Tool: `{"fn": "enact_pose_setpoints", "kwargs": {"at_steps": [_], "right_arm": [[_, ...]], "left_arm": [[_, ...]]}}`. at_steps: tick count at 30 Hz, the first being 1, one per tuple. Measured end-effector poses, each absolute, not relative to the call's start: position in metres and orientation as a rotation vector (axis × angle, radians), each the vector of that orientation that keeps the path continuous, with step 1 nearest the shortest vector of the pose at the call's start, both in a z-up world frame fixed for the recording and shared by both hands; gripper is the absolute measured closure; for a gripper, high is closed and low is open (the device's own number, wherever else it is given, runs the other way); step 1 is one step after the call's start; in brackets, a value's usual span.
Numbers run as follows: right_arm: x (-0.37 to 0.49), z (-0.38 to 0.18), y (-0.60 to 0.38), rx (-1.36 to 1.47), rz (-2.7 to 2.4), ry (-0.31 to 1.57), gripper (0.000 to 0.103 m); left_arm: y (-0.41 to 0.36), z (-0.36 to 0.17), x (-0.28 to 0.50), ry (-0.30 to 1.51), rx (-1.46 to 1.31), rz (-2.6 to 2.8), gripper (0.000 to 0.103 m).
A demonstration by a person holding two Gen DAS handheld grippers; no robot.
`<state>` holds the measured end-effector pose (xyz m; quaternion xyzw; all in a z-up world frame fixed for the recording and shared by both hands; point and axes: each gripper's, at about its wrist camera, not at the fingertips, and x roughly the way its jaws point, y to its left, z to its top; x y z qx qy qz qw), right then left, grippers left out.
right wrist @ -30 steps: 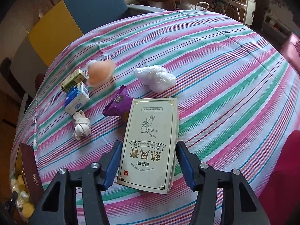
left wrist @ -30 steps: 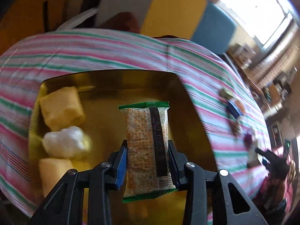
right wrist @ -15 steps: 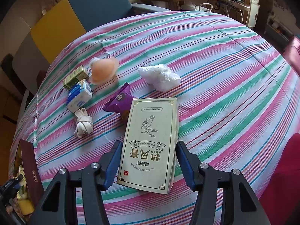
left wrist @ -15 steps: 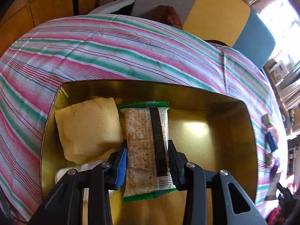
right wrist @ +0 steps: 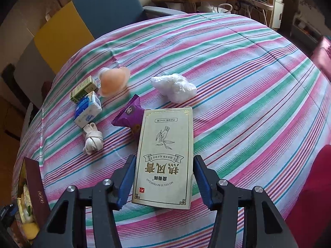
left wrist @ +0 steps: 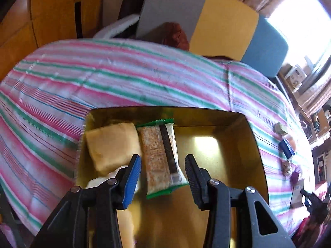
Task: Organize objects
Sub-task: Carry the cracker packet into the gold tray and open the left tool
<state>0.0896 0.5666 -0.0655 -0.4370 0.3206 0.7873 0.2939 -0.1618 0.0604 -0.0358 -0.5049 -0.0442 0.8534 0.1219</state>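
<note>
In the left wrist view, a gold-lined box (left wrist: 165, 110) sits on the striped tablecloth. A green-edged snack packet (left wrist: 159, 155) lies in it beside a yellow packet (left wrist: 111, 144). My left gripper (left wrist: 163, 161) hangs over it, its jaws opening, with a gap between each pad and the snack packet. In the right wrist view, a cream box with gold print (right wrist: 165, 144) lies flat on the cloth. My right gripper (right wrist: 164, 159) straddles its near half. Its jaws are closing, and a thin slit of cloth still shows beside the pads.
Beyond the cream box lie a purple wrapper (right wrist: 128, 113), a white plastic bag (right wrist: 173, 86), a peach blob (right wrist: 112, 80), a tissue pack (right wrist: 88, 109), a small green carton (right wrist: 83, 88) and a white cord bundle (right wrist: 93, 141). The gold box's dark red wall (right wrist: 35, 192) stands far left. Chairs ring the table.
My left gripper has swung over the gold box and let go of the snack packet, which now lies inside. The right gripper stays in place around the cream box.
</note>
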Motion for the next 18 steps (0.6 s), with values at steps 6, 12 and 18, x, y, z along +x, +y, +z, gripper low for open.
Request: {"fn": "enact_pose_setpoints", "kwargs": {"at_steps": [6,12,18], "right_arm": [[0.095,-0.062,0.569,-1.119,2.106,0.908,0.048],[0.108,-0.051,0.572,-1.011,2.143,1.006,0.048],[0.117,-0.006,0.548,-0.93,2.287,1.02,0.048]], "left_arm": [[0.028,-0.018,-0.115,-0.128,-1.38,2.526,0.058],[0.003,-0.013,-0.079,-0.129,-1.334,2.568,0.058],[-0.016,-0.012,-0.067,-0.179,-1.317,2.597,0.058]]}}
